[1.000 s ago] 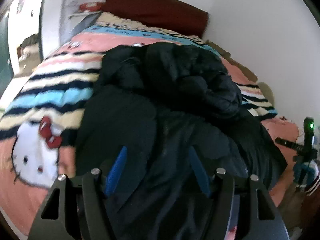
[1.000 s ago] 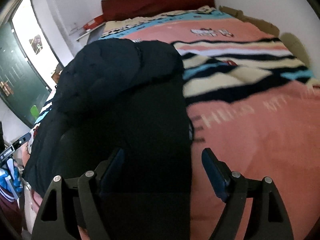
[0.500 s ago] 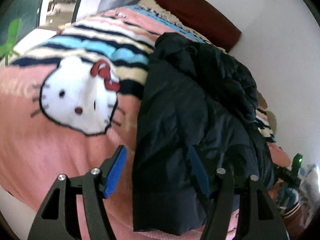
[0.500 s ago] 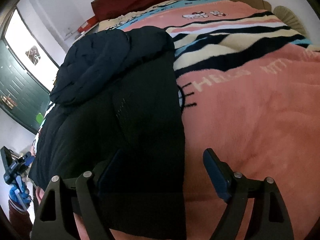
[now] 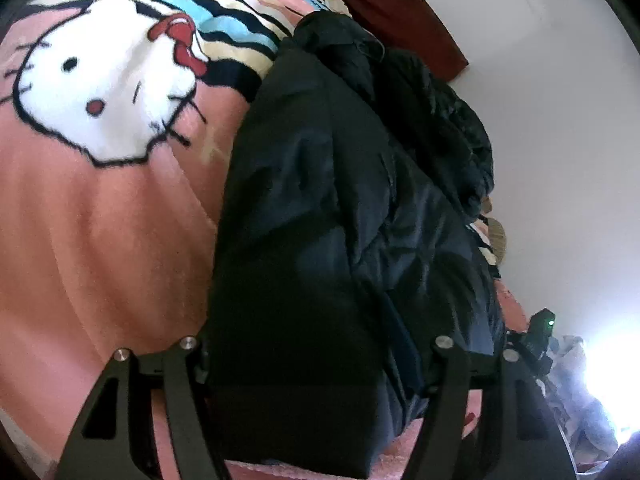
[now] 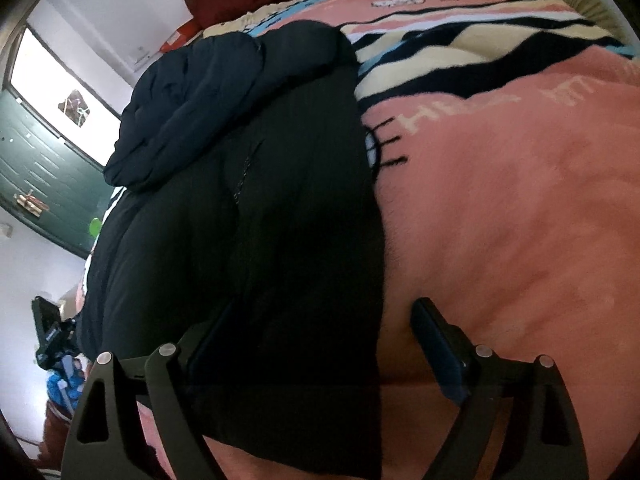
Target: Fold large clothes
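Note:
A large dark navy puffer jacket point(image 5: 340, 208) lies lengthwise on a pink Hello Kitty blanket point(image 5: 100, 220), with its upper part bunched toward the headboard. My left gripper point(image 5: 312, 364) is open, its jaws spread around the jacket's near hem corner; the left finger is hidden behind the cloth. In the right wrist view the same jacket point(image 6: 248, 208) fills the left half. My right gripper point(image 6: 320, 340) is open with its jaws astride the jacket's right hem edge; the right finger point(image 6: 436, 340) rests over bare blanket point(image 6: 520, 220).
A dark red headboard point(image 5: 400, 12) and white wall stand at the bed's far end. A green door point(image 6: 44, 176) and bright window are to the left in the right wrist view. The other gripper's handle with a green light point(image 5: 540, 332) shows at the bed's edge.
Both grippers have moved down and closer to the jacket's near hem. The left one swung left then settled with the hem between its open jaws. Both stay open.

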Demonstrator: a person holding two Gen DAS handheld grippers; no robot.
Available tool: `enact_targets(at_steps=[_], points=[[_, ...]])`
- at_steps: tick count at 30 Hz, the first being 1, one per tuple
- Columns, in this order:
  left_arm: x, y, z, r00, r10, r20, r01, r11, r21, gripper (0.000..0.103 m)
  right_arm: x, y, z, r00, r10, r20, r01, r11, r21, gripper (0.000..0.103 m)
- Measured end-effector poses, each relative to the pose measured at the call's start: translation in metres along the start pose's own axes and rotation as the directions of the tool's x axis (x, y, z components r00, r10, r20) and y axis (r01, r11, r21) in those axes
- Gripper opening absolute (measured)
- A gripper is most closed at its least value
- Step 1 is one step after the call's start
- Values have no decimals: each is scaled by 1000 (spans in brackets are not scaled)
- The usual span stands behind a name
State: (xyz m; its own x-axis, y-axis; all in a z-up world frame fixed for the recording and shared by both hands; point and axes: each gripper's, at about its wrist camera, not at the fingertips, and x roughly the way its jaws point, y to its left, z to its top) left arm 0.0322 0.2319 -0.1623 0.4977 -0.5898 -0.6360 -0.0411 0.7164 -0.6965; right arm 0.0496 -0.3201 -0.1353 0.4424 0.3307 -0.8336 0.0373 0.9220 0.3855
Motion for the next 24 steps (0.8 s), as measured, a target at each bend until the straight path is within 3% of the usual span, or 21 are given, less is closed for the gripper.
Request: enact_targets(at_steps=[4,9,13,20,24], points=[[-1,-2,-5,1000,-30,-1,30,1000,-1,65,6,3,-2,998,58,-22,-58,998,-3,87],[-2,-11,-13,996,-84,-2,84,996,17,64,7,3,-5,988,150,-27,-150,989,16,60],[-1,-13,-19,991,-131,-8,131,991,7,63,8,1,-6,983,179,-29,-178,984,20,57],[1,-17,-24,988,-153,-15,153,988,3,63,11,-3,-11,978,203,-56,-203,979,6,56],[-3,-31,-23,985,-170,-10,171,985,39,59,11,-1,-11,972,226,-58,-227,974,-5,42]])
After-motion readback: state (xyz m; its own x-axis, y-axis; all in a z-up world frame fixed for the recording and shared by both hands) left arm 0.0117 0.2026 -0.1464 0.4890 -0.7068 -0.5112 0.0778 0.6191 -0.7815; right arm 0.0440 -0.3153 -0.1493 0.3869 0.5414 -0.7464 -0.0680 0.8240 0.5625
